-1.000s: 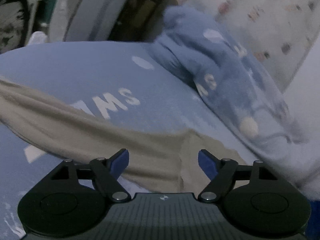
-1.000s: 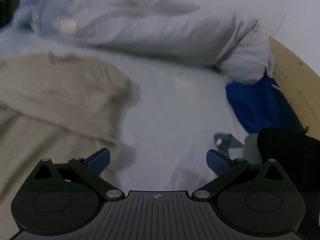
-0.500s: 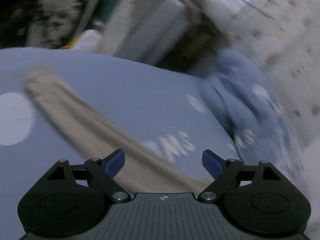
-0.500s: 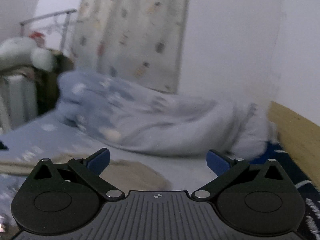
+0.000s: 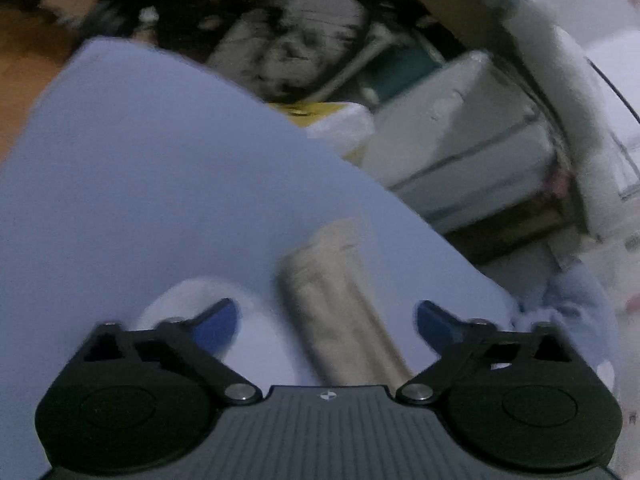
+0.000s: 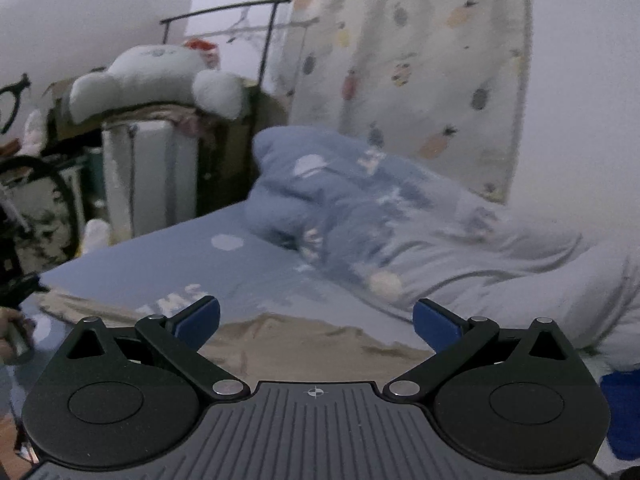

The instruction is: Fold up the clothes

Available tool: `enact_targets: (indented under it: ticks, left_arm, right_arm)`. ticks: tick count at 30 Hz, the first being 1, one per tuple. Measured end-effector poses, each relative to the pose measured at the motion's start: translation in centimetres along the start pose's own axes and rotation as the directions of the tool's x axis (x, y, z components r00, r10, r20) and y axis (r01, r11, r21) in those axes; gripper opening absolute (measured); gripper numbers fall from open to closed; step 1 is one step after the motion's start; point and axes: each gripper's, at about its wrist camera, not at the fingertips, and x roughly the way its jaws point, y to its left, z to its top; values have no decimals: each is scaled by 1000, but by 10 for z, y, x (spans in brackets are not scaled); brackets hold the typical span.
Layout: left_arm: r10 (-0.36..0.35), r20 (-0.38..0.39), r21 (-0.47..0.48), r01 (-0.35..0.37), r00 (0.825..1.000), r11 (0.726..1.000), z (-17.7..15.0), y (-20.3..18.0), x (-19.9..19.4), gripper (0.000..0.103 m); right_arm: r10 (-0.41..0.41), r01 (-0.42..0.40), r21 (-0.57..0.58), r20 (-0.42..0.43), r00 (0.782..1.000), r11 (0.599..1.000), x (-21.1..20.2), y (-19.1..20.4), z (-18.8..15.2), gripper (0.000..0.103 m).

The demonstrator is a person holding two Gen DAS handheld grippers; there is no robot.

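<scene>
Left wrist view: we see the left gripper [image 5: 326,320] with jaws spread wide and nothing between them, above a narrow strip of the beige garment [image 5: 340,304] on the blue bedsheet [image 5: 140,200]. The right gripper [image 6: 316,320] is likewise released and empty, with the garment spread broadly below it. We judge the garment not folded into a compact stack; how many folds it carries we cannot tell. Sheet lettering is partly visible, possibly "SW"; we read no brand.
</scene>
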Motion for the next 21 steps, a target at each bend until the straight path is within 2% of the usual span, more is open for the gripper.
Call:
enact_targets:
  ticks: [2,3,4,5,8,9,11,13,14,16,19,21]
  left_arm:
    - [-19,6,16,19,1000,1000,2,-1,9,97]
    - [-29,8,24,29,1000,999,4,-2,14,50]
    - [-39,11,32,39,999,999,5,-2,18,11]
    - [-49,14,41,48,999,998,6,-3,23,8]
    - [-82,21,90,80,996,993,6,-13,28,8]
    - [-120,20,144,116,993,983,2,-26,22,8]
    - [-215,7,270,205,977,941,-14,-62,5,8]
    - [-325,-42,384,316,945,868,-40,-97,-15,8]
    - [-375,-86,445,372,923,814,-61,-115,-28,8]
    - [-458,-184,551,477,870,684,-104,-149,-54,8]
    - [-510,-327,617,589,795,522,-165,-175,-87,8]
    - [-498,-397,653,619,771,438,-197,-182,-103,8]
  right_arm:
    - [17,-17,0,-19,1000,1000,7,9,-1,103]
    - [21,-21,-2,-26,999,1000,10,12,-2,103]
    - [22,-22,-3,-37,999,1000,13,17,-4,103]
    - [22,-23,-4,-48,999,1000,15,20,-5,103]
    - [31,-30,6,-68,997,1000,26,28,-8,103]
    - [38,-38,11,-68,997,999,29,30,-9,103]
    - [61,-60,17,-59,996,998,38,37,-6,103]
    - [81,-80,30,-55,995,996,47,41,-5,103]
    - [93,-91,42,-54,994,995,50,42,-5,103]
    - [119,-114,82,-59,991,990,57,41,-7,103]
    - [177,-162,175,-72,982,971,77,30,-17,103]
    - [218,-186,265,-95,971,946,96,22,-28,103]
